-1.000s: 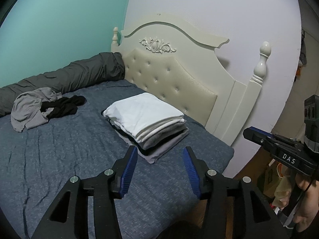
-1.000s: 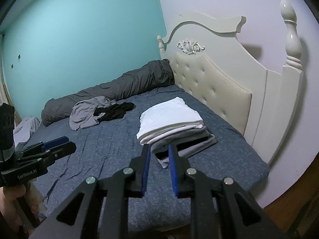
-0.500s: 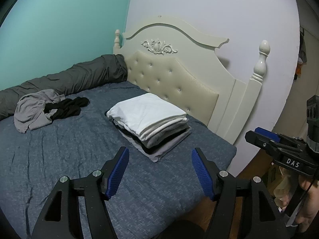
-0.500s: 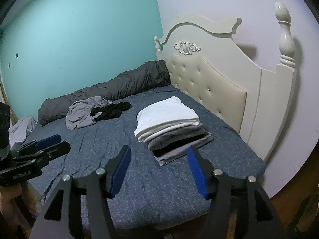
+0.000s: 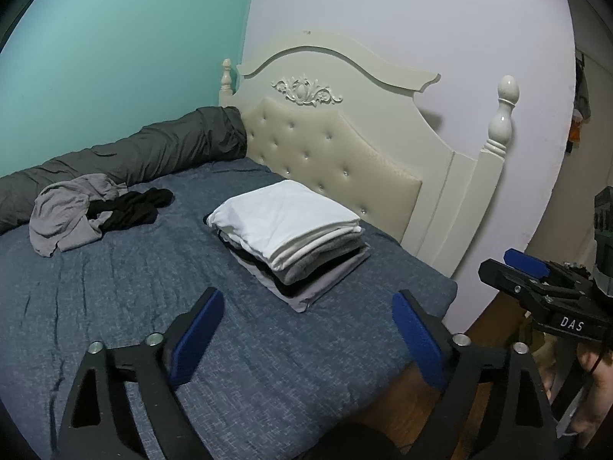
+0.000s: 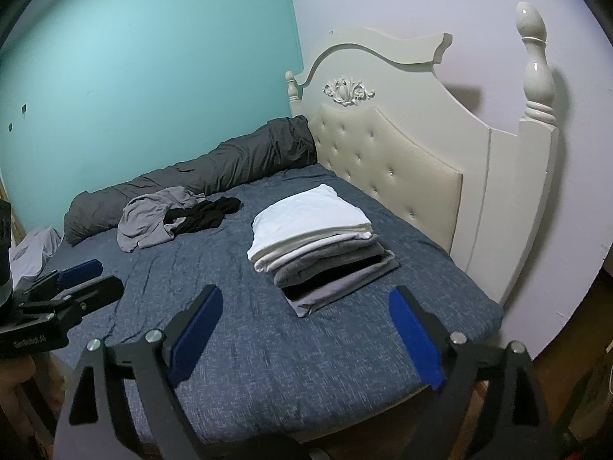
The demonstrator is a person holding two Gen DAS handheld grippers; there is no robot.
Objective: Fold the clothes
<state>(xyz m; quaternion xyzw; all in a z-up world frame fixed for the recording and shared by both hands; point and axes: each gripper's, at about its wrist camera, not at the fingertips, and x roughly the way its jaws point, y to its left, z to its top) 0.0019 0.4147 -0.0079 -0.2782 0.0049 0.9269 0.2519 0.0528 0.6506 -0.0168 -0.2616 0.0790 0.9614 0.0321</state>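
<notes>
Left claw [image 5: 306, 329] is spread wide, blue pads [image 5: 195, 339] far apart, gripping nothing and touching nothing. It hangs over the near part of the blue bedspread [image 5: 115, 306]. Right claw [image 6: 304, 326] looks the same: jaws wide, empty, clear of the fabric below.

Straight ahead of both claws, between the spread fingers and a little beyond them, sits the stack of folded clothes [image 5: 295, 237]: white pieces on top, grey and black lower down, a pale grey one at the bottom. The stack lies near the cream headboard [image 5: 345, 153], apart from both claws.

Off to the left and farther back, a crumpled grey garment [image 5: 65, 218] lies unfolded, touching a bunched black garment [image 5: 130, 207] beside it. Behind them a long dark grey roll of bedding [image 5: 134, 153] runs along the teal wall.

From the right claw's camera, the left claw shows at the left edge, low over the bed's side, with a hand [image 6: 17, 379] under it. From the left camera, the right claw sits at the far right, beyond the bed's corner.
</notes>
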